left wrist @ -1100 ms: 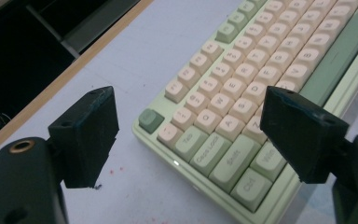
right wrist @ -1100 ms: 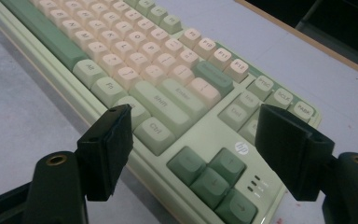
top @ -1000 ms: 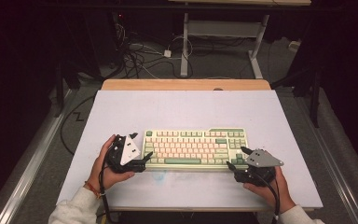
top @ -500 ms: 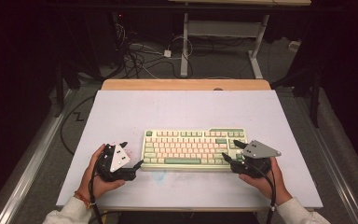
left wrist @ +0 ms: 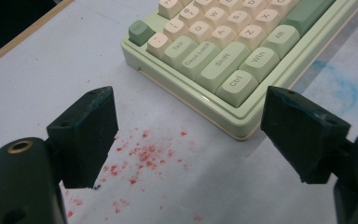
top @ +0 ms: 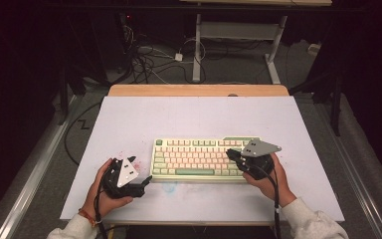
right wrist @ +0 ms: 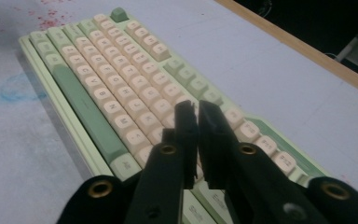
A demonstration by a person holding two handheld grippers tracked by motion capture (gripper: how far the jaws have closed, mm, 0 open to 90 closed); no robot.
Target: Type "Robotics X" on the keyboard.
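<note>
Squarely ahead, slab-shaped keyboard (top: 199, 159) of glossy rounded green-and-cream plastic keycaps.

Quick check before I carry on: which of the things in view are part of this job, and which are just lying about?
In play:
keyboard
right gripper, jaws just closed with nothing between them, over the keyboard's right end
left gripper, jaws open, off the keyboard's left end

Lying about:
red specks on the table
blue smudge on the table
cables on the floor

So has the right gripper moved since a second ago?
Yes. The right gripper has shifted left, from beside the keyboard's right end to over its right-hand keys, and its jaws have just been closing with nothing between them.
</note>
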